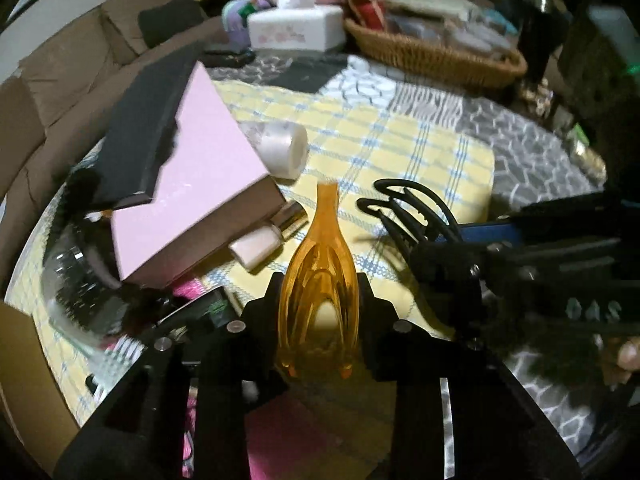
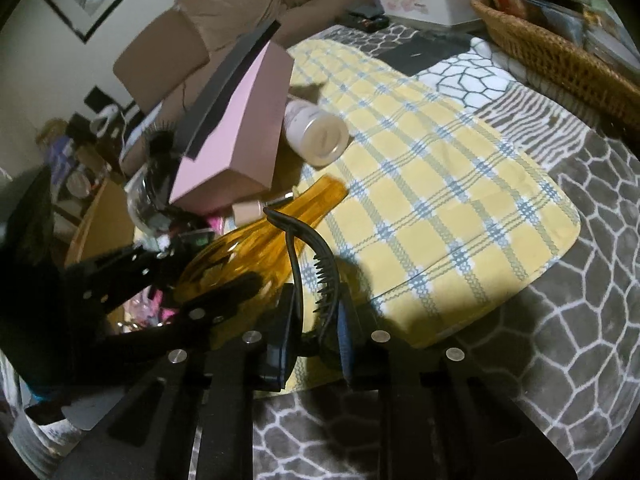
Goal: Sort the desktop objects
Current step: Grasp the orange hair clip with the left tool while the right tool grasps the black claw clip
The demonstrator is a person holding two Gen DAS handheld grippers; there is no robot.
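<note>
Amber glass, a bottle (image 1: 318, 280), is clamped at its base between the left gripper (image 1: 319, 296) pads, neck pointing ahead over the yellow checked cloth (image 1: 400, 152); a pink box (image 1: 192, 184) lies ahead-left. From the right wrist, a black hair claw clip (image 2: 312, 272) is pinched by the clenched right gripper (image 2: 316, 332), the bottle just left.

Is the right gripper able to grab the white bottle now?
Probably not yet: the right gripper is shut on a black hair clip, so its fingers are full. The white bottle lies unblocked on the yellow cloth.
</note>
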